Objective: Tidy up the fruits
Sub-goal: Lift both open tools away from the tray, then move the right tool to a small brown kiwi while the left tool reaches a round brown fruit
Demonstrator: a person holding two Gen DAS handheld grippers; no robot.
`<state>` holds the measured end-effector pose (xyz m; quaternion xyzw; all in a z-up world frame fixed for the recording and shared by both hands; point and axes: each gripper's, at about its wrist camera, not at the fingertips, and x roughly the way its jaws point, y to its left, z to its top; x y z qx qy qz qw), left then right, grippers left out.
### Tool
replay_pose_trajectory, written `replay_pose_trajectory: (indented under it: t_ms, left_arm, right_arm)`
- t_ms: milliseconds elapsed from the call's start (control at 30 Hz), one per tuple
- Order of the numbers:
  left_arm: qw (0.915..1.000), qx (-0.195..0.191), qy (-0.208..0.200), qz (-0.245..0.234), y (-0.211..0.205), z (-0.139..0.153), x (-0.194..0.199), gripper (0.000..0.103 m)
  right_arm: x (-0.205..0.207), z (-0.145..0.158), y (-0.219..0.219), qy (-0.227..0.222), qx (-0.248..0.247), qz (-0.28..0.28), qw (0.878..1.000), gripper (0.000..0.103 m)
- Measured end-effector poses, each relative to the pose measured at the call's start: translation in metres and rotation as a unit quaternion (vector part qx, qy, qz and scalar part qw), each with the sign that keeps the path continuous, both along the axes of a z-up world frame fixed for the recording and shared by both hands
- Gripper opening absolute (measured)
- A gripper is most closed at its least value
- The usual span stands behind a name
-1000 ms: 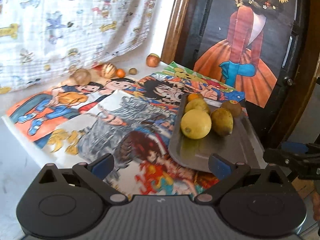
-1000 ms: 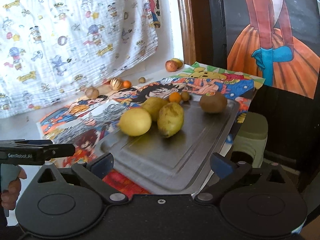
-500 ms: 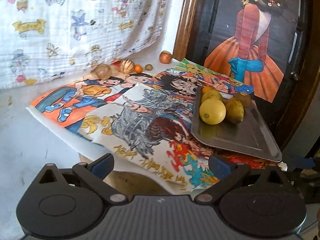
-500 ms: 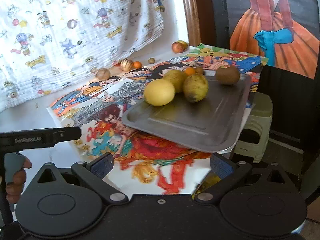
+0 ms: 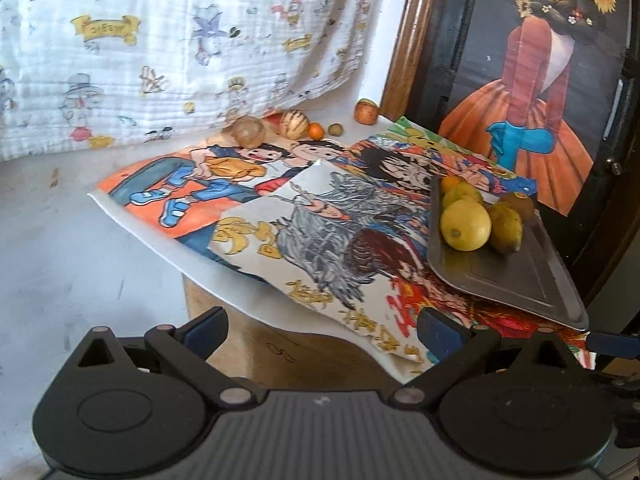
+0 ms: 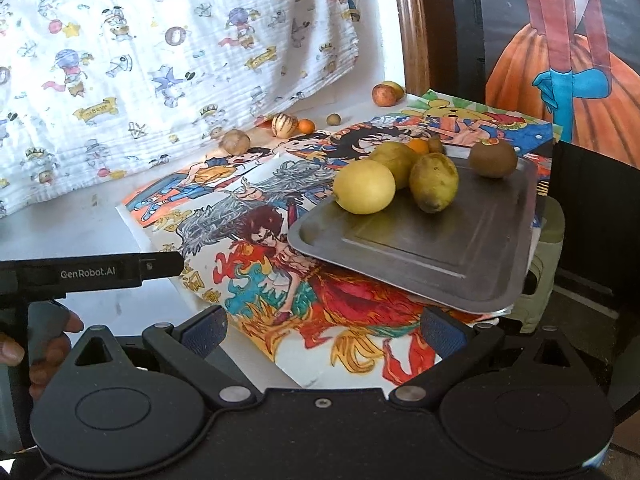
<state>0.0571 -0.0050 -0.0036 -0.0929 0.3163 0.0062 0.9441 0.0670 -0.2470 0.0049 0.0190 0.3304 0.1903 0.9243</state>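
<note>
Tongs [image 5: 320,330] [image 6: 322,330] (both spread, empty) hover short of tray [image 6: 460,240].

I read this as a home: a cartoon-print muslin cloth [image 6: 168,64] hangs behind my worktop [image 5: 60,248], anime posters [image 6: 256,216] cover it, and a painted picture of a figure in an orange dress [image 5: 532,92] leans by a wooden door frame [image 5: 404,32].

White crinkled cloth with cartoon prints [image 5: 168,52] hangs as backdrop on the left; white wall strip beside it, then a brown wooden frame post [image 5: 404,36]. Dark panel to the right carries a painted poster of a figure in an orange skirt and blue gloves [image 5: 532,92]. Pale grey tabletop [image 5: 72,248] covered by colourful comic-art posters [image 6: 280,216]. Greenish plastic stool [image 6: 548,240] low right. Daylight, soft
</note>
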Motion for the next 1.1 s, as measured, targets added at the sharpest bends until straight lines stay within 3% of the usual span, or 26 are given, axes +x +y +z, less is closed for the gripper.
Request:
replay_pose_trajectory:
  t_ms: [400,733,933,1100]
  left_arm:
    - [0.9995,0.015,0.01,0.025,0.012,-0.002,0.009,0.103]
    - [0.9973,0.035,0.016,0.063,0.036,0.003,0.029,0.103]
    - [0.9959,0.06,-0.001,0.067,0.047,0.018,0.046,0.103]
    - [0.9942,0.08,-0.031,0.065,0.055,0.04,0.064,0.103]
  right_arm:
    - [0.013,0.01,0.017,-0.014,-0.02,0.038,0.999,0.102]
    - [0.037,0.041,0.019,-0.054,-0.051,0.07,0.995,0.102]
    - [0.06,0.078,0.021,-0.074,-0.064,0.099,0.99,0.102]
    - [0.09,0.132,0.026,-0.082,-0.06,0.129,0.986,0.102]
